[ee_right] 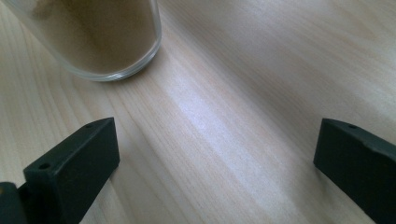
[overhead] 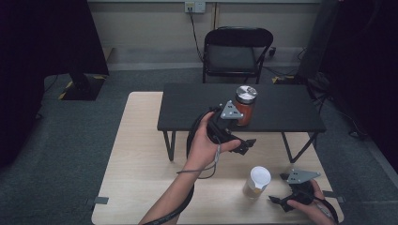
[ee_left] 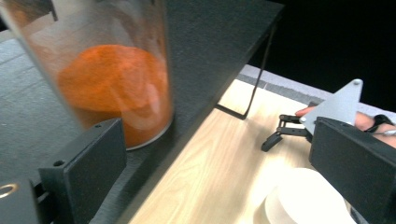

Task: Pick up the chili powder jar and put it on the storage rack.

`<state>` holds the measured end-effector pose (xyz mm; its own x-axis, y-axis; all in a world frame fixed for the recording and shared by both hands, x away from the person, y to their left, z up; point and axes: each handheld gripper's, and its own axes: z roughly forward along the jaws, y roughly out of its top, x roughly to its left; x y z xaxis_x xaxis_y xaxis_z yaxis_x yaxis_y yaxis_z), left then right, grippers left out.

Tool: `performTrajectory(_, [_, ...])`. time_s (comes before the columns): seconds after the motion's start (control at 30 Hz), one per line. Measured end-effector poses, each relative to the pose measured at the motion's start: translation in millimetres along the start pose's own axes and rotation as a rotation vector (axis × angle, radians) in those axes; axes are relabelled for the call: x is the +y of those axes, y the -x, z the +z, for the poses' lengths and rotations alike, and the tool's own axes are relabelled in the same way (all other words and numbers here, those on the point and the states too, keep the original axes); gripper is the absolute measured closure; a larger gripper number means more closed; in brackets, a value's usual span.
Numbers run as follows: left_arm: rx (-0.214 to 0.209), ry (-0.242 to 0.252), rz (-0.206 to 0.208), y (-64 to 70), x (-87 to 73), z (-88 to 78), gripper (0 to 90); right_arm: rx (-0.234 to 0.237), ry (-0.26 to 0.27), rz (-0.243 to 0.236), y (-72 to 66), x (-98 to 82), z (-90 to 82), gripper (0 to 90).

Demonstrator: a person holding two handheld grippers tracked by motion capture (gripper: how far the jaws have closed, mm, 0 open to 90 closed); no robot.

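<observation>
Jar of orange powder (overhead: 245, 107) stands upright on the black shelf (overhead: 281, 110), near its front edge; the left gripper (overhead: 234, 136) hovers just beside it, jaws spread wide and pinching nothing, the jar lying ahead and to the left of the gap in the left gripper view; long axis vertical, so a sideways approach looks right; right gripper (overhead: 278, 201) rests low on the tabletop (overhead: 141, 154), jaws spread too, beside a white-lidded jar (overhead: 257, 182); left hand is clearly nearer.
</observation>
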<state>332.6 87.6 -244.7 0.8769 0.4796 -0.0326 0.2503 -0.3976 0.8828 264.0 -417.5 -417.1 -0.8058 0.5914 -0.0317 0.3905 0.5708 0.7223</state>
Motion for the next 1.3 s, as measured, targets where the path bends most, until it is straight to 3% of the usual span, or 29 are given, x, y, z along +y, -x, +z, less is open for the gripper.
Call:
performTrajectory(0.23, [-0.028, -0.006, 0.003, -0.5, -9.5, 2.9, 3.7, -0.001, 0.0, 0.0, -0.1, 0.0, 0.0, 0.0])
performTrajectory(0.33, [-0.028, 0.012, 0.01, 0.1, -15.7, 2.6, 3.6, -0.001, 0.0, 0.001, -0.2, 0.0, 0.0, 0.0])
performTrajectory(0.9, [-0.083, 0.006, 0.022, 0.2, -29.1, 4.1, 3.7, 0.0, 0.0, 0.001, -0.2, 0.0, 0.0, 0.0])
performTrajectory(1.3, [-0.084, -0.006, 0.01, 0.1, -41.6, 7.7, 3.7, -0.001, 0.0, 0.001, -0.2, 0.1, 0.0, 0.0])
